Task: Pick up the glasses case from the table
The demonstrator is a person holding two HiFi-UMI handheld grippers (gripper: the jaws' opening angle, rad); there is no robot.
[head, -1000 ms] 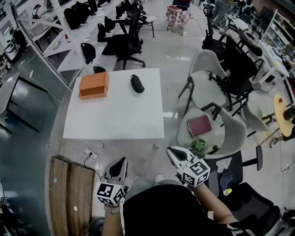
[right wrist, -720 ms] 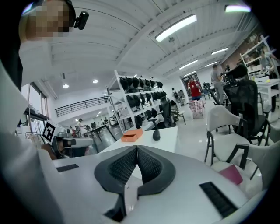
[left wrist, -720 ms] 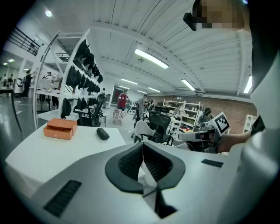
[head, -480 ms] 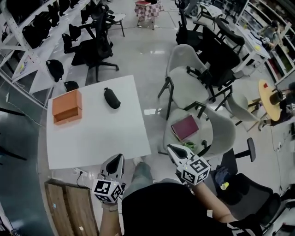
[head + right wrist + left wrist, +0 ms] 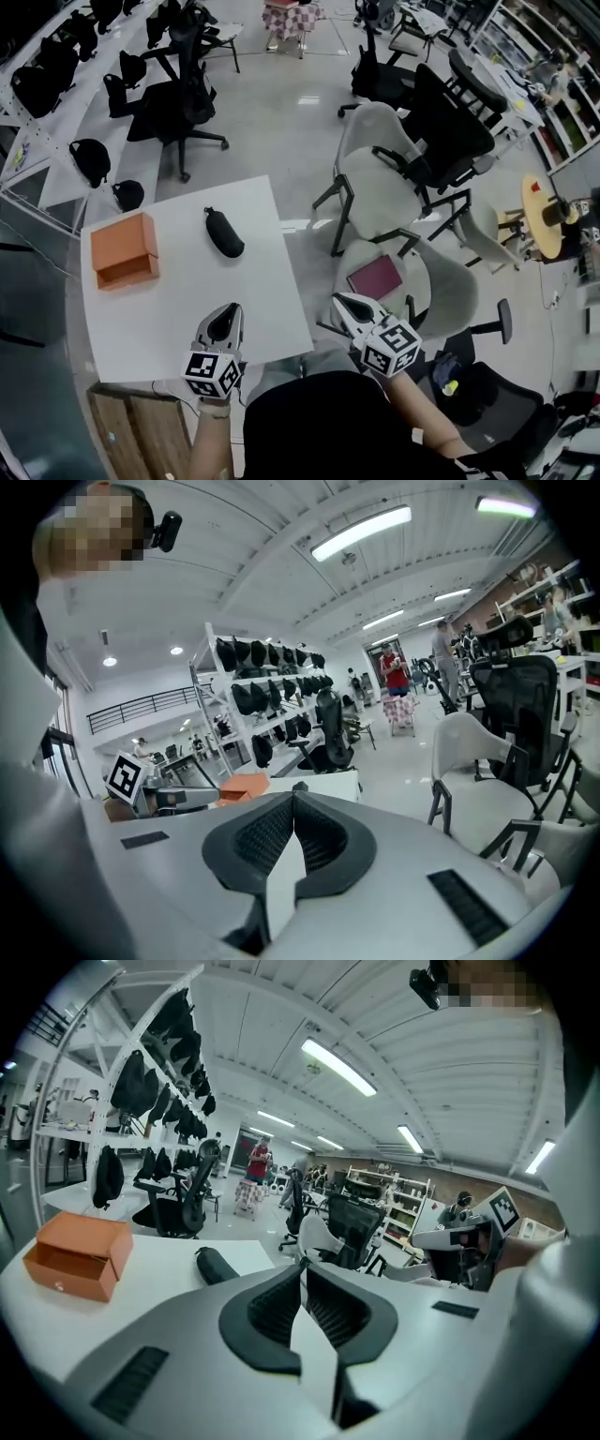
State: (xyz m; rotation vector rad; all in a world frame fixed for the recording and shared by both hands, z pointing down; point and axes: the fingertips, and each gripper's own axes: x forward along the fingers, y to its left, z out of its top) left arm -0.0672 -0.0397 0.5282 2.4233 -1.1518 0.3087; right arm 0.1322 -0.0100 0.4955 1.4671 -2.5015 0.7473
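Note:
A black, elongated glasses case (image 5: 224,232) lies on the white table (image 5: 169,309), toward its far right part; in the left gripper view the glasses case (image 5: 216,1266) shows just left of the jaw tips. My left gripper (image 5: 228,316) hovers over the table's near edge, shut and empty, well short of the case. My right gripper (image 5: 344,304) is off the table's right side, above the floor beside a chair, also shut with nothing in it. In the right gripper view the case's tip (image 5: 299,787) peeks over the closed jaws.
An orange open box (image 5: 122,251) sits at the table's left. White chairs (image 5: 394,192) stand right of the table, one with a maroon book (image 5: 374,277) on its seat. Black office chairs (image 5: 173,103) and shelving stand beyond. A wooden pallet (image 5: 131,427) lies at the near left.
The view has closed in on the table: both grippers moved forward, and the left one now reaches over the table's near edge. Both stayed shut.

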